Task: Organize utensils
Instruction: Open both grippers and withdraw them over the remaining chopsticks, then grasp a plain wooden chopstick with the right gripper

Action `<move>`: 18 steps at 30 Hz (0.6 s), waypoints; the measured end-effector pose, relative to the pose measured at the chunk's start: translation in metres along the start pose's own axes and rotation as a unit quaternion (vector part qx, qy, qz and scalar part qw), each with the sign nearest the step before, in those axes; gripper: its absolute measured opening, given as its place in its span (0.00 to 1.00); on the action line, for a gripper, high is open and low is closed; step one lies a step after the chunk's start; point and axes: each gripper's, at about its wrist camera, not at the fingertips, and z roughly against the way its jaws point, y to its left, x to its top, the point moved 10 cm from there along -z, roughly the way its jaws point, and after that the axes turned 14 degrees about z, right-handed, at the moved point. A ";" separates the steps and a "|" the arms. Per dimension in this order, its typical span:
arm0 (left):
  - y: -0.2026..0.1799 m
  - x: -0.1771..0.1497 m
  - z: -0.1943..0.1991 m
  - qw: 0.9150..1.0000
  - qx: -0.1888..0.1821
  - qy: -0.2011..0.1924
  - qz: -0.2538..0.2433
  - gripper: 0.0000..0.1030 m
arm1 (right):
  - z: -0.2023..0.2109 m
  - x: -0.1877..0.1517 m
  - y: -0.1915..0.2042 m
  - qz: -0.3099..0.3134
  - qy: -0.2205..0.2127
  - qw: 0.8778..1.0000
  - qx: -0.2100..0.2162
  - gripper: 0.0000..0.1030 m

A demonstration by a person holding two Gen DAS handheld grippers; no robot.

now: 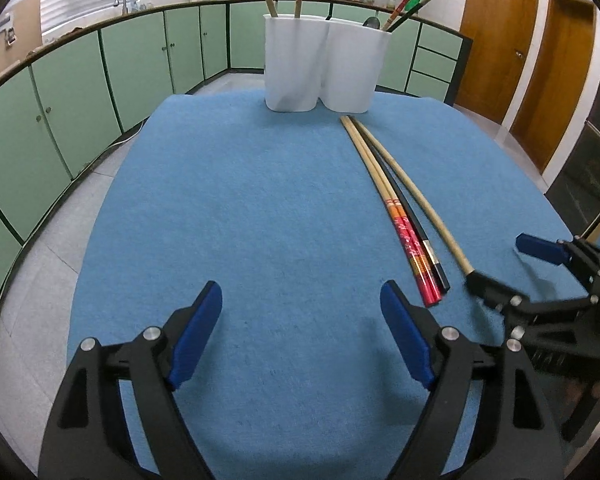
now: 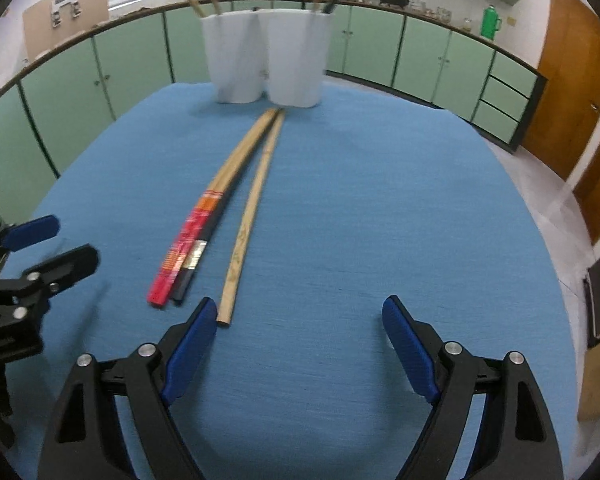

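Right wrist view: my right gripper gapes empty just before the plain chopstick, which points toward the white holder, ready to pinch

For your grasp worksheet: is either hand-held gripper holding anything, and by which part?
Nothing is held. The left hand-held gripper and right hand-held gripper are both open above the blue cloth-covered table.

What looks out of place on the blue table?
Four chopsticks lie loose on the blue table, while others stand in the white holder: the red-patterned pair, a black chopstick tight against the pair, and a plain bamboo chopstick angled apart. Nothing looks spilled or broken.
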 end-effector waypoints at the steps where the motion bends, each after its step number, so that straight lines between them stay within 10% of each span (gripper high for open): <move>1: -0.001 0.000 0.000 1.000 -0.001 0.001 -0.001 0.77 | 0.000 0.000 -0.003 -0.005 0.000 1.000 0.004 0.79; 4: -0.007 -0.002 -0.002 1.000 -0.006 0.004 -0.001 0.77 | 0.003 0.003 0.002 -0.026 -0.015 0.999 0.046 0.72; 11: -0.027 -0.011 -0.006 0.999 -0.028 0.020 -0.008 0.78 | -0.003 0.011 0.021 0.012 -0.025 0.997 0.075 0.08; 18: -0.045 -0.015 -0.016 0.999 -0.030 0.027 -0.019 0.78 | 0.000 0.003 0.002 0.006 -0.025 0.997 0.069 0.07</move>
